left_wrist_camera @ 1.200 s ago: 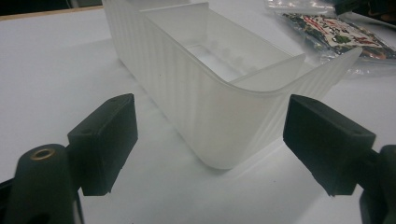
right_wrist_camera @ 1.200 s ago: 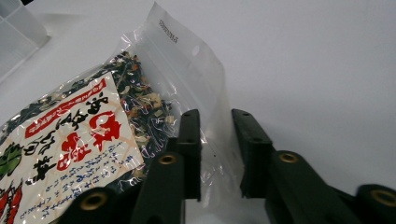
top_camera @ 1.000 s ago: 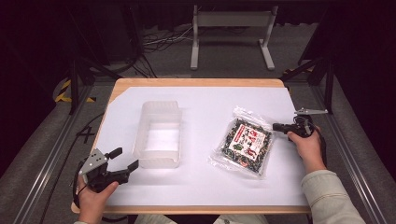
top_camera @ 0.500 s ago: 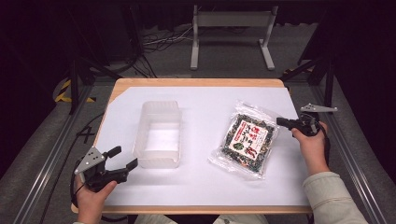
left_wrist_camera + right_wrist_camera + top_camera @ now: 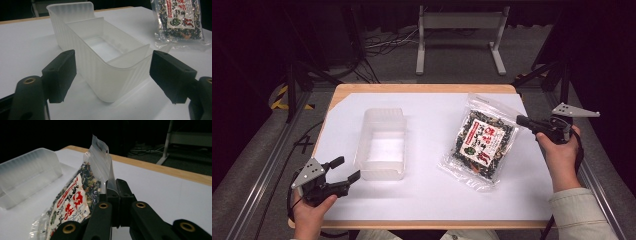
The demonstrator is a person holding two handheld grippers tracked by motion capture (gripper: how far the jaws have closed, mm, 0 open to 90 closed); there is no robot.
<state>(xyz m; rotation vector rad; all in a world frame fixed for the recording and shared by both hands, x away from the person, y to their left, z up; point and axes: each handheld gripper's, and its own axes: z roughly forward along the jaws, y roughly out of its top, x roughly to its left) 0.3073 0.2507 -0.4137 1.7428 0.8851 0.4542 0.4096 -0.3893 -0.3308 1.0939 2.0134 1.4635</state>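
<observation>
off the table now: packet (image 5: 483,142) edge

High view looks down from above the near edge onto the white-covered tabletop (image 5: 432,195). Both tool views sit low and close, sharing the translucent ribbed plastic container (image 5: 100,57) and clear printed snack bag (image 5: 82,195).

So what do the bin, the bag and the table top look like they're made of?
Bin: frosted, see-through plastic, probably; the white surface shows through its ribbed walls.
Bag: thin, clear, glossy plastic film; it crinkles, catches the light and shows dark dried bits behind a printed label.
Table top: looks like light wood at the bare edge, under a matte white sheet; paper or plastic, I can't tell.
</observation>
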